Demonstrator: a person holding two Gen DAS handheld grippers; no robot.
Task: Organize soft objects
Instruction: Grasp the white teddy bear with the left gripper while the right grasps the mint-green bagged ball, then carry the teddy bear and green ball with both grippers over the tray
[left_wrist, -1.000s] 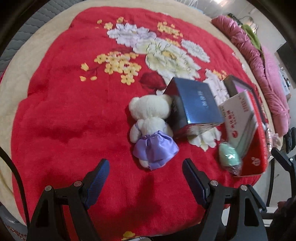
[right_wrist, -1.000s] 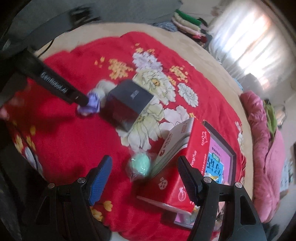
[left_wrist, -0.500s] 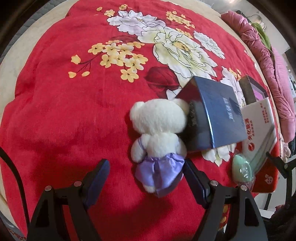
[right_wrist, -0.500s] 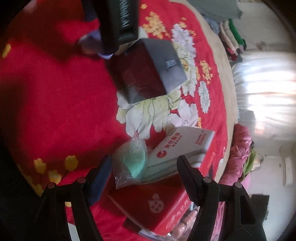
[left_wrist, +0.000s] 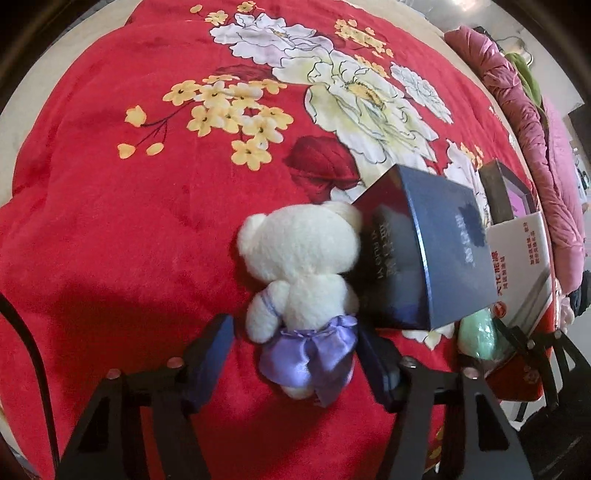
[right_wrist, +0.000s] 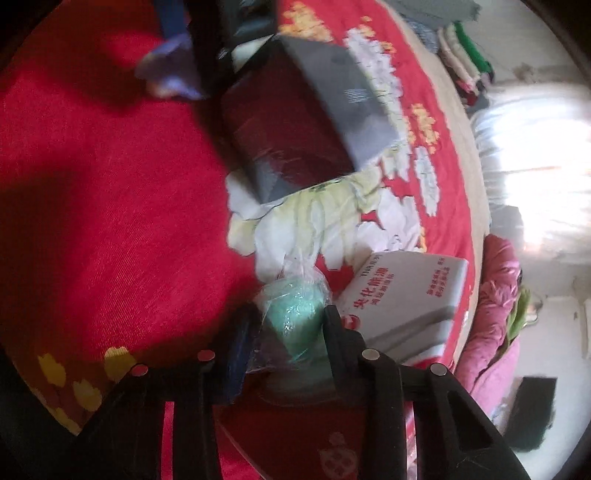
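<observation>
Now both grabs are underway: the left gripper (left_wrist: 293, 360) has just been closing around the teddy bear (left_wrist: 301, 275), pads not quite pressing, while the right gripper (right_wrist: 286, 332) squeezes the green bagged sponge (right_wrist: 293, 315). Next, I'd say: finish pinching, then lift.

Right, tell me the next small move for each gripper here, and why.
Probably finish closing both. The left gripper straddles the white bear at its purple skirt; its jaws have just been closing, with a gap at the left finger. The right gripper brackets the bagged green soft ball, jaws also closing, about touching the bag. Lift only once both grips are firm.
</observation>
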